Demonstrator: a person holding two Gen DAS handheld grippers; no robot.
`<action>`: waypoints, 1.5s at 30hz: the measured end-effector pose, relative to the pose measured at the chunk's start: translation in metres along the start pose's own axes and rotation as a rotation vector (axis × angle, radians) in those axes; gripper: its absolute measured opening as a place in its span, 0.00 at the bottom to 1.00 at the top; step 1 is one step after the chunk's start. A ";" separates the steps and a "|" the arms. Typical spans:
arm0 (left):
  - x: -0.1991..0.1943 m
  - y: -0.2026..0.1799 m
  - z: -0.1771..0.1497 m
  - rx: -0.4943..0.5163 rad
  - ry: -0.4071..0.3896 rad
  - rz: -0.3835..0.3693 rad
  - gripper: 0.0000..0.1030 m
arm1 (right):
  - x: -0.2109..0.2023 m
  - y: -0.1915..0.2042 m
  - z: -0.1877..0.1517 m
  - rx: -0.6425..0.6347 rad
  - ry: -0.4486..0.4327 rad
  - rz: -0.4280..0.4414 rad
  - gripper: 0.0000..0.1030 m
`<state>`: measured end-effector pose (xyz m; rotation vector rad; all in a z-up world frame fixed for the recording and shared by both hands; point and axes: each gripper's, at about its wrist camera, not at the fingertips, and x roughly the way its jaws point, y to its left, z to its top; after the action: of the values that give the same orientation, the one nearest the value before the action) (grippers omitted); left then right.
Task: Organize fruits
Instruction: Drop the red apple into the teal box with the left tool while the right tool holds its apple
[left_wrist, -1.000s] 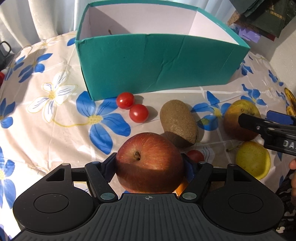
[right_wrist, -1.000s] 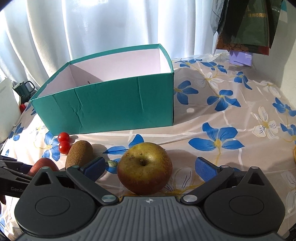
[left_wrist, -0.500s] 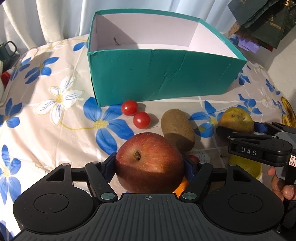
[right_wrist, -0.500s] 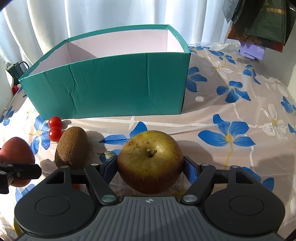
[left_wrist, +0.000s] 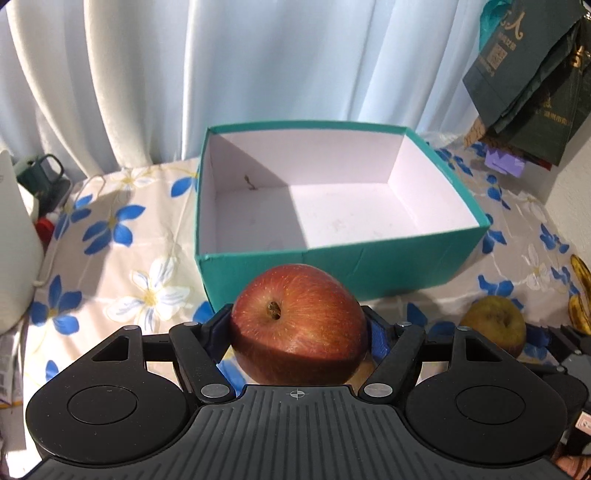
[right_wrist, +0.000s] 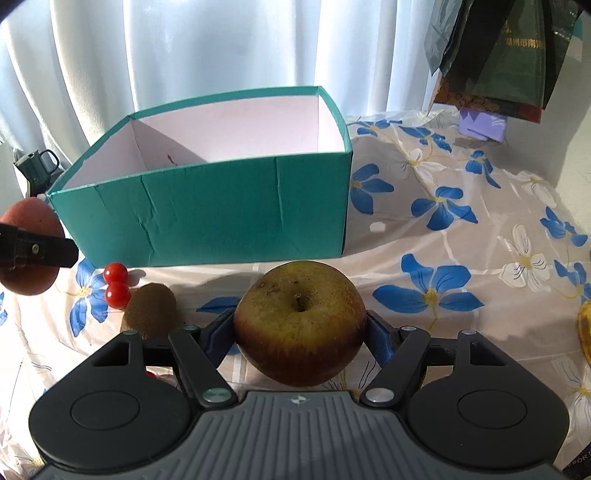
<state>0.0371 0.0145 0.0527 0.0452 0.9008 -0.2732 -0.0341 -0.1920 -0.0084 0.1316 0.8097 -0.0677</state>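
Observation:
My left gripper (left_wrist: 297, 328) is shut on a red apple (left_wrist: 295, 321), held above the cloth in front of the teal box (left_wrist: 332, 262), whose white inside shows bare. My right gripper (right_wrist: 300, 332) is shut on a greenish-brown apple (right_wrist: 300, 325), near the box's front wall (right_wrist: 207, 214). That same apple (left_wrist: 495, 326) appears low at the right in the left wrist view. In the right wrist view the red apple (right_wrist: 26, 273) hangs at the left edge. Two cherry tomatoes (right_wrist: 116, 284) and a kiwi (right_wrist: 151, 310) lie on the cloth.
The table carries a floral cloth (right_wrist: 461, 236). A dark green cup (left_wrist: 42, 181) and a white object (left_wrist: 14, 251) stand at the left. Dark bags (left_wrist: 532, 81) hang at the back right. A banana (left_wrist: 580, 295) lies at the right edge. Curtains close the back.
My right gripper closed on the greenish-brown apple, which was loose between open fingers. My left gripper rose and tilted up with the red apple, so the box's inside now shows.

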 end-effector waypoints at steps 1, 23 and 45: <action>-0.001 -0.002 0.004 0.002 -0.013 0.005 0.73 | -0.004 -0.001 0.002 0.009 -0.015 0.000 0.71; 0.035 -0.026 0.072 0.036 -0.119 0.091 0.73 | -0.042 -0.017 0.017 0.077 -0.147 -0.018 0.71; 0.150 -0.028 0.065 0.040 0.102 0.151 0.73 | -0.055 -0.039 0.016 0.141 -0.197 -0.065 0.71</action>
<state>0.1681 -0.0549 -0.0215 0.1645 0.9882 -0.1487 -0.0646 -0.2328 0.0389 0.2282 0.6118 -0.1960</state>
